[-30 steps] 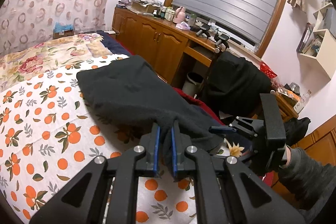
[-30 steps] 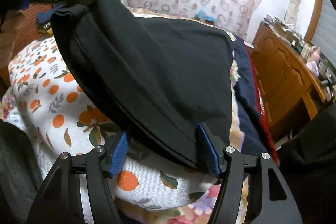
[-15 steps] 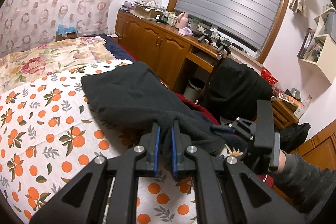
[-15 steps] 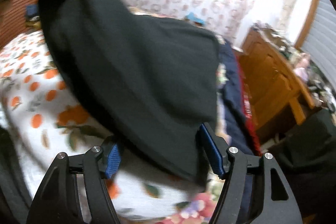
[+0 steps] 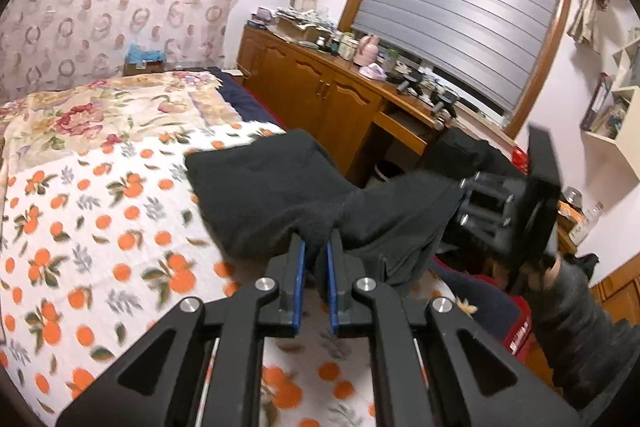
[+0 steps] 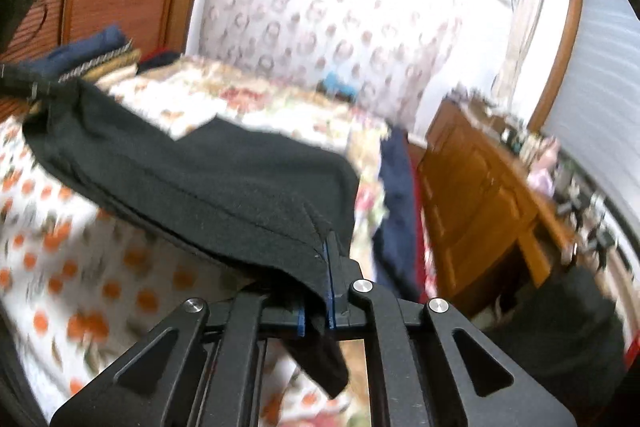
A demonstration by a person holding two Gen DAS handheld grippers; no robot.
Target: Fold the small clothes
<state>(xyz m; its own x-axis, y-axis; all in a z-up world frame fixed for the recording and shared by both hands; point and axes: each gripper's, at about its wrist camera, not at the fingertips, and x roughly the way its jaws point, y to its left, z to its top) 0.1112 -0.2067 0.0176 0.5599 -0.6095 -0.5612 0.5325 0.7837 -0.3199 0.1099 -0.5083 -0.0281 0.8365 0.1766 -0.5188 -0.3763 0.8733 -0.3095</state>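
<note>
Left wrist view: left gripper [image 5: 316,267] clamped on edge of black garment [image 5: 272,199]; right gripper [image 5: 460,187] at far right, pinching garment's other corner, grey sleeve [image 5: 580,319] behind it. Garment's far end rests on orange-print bedspread [image 5: 80,227], near edge raised between grippers.

Right wrist view only: right gripper [image 6: 316,291] pads pressed together on garment hem [image 6: 224,187]; stacked clothes [image 6: 100,61] by headboard.

Change: second earlier, right jaws stood wide around hem; now closed on it, view blurred.
</note>
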